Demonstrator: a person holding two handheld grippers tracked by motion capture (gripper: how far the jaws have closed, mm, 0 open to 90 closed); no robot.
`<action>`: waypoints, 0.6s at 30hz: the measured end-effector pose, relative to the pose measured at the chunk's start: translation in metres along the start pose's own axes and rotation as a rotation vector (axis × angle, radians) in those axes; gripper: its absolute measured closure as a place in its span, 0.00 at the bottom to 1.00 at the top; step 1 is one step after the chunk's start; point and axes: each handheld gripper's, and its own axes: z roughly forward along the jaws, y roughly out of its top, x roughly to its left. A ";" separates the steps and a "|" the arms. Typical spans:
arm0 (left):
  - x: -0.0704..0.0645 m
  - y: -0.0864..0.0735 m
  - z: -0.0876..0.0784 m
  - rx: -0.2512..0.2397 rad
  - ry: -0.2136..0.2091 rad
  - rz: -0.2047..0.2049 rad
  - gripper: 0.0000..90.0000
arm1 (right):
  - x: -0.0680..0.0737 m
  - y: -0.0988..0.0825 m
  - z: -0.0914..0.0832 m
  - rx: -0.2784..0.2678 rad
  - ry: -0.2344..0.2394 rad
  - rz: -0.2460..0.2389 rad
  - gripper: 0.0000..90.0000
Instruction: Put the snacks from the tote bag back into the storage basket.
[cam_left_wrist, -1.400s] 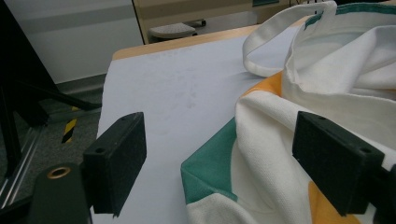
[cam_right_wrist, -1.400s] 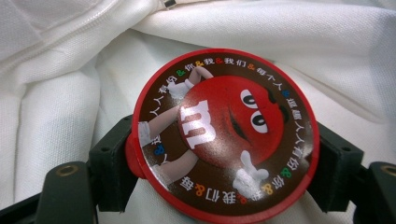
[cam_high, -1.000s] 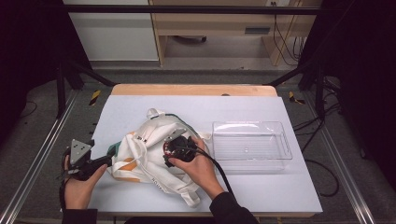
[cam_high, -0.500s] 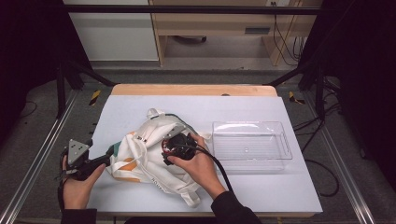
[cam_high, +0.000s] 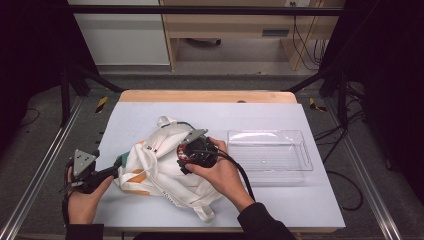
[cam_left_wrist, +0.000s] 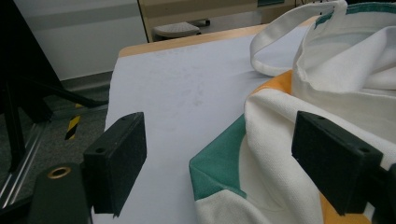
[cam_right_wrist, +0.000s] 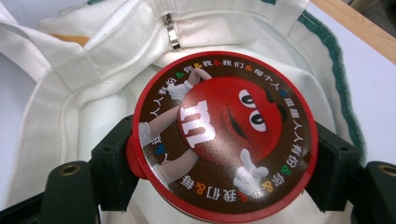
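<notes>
The right gripper (cam_right_wrist: 224, 163) clamps the round M&M's candy tub (cam_right_wrist: 224, 135) by its sides, over the canvas tote bag (cam_high: 160, 165). Rigid, smooth plastic: likely slippery. Left gripper (cam_left_wrist: 233, 163) open beside the bag's corner.

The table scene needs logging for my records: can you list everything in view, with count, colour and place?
tote bag: one, white with green and orange patches, crumpled at the table's middle left.
round candy tin: one, red rim, brown lid with a red cartoon face, held over the bag's open mouth.
clear tray: one, transparent, right of the bag, empty.
table: one, white top with a wooden far edge.
left claw: one, black jaws open, a corner of the bag between them, pads not pressing it.
right claw: one, black jaws clamped on the tin's sides.
hands: two, each holding a claw, at the near edge.
</notes>
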 end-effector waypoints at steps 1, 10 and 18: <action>0.000 0.000 0.000 0.000 0.001 0.000 0.20 | -0.001 0.000 -0.002 -0.001 0.010 -0.004 0.28; -0.001 0.000 0.001 -0.004 0.016 0.003 0.20 | -0.015 0.000 -0.018 0.002 0.077 -0.050 0.28; -0.003 0.002 0.003 -0.021 0.036 0.000 0.16 | -0.026 0.002 -0.025 -0.020 0.117 -0.054 0.28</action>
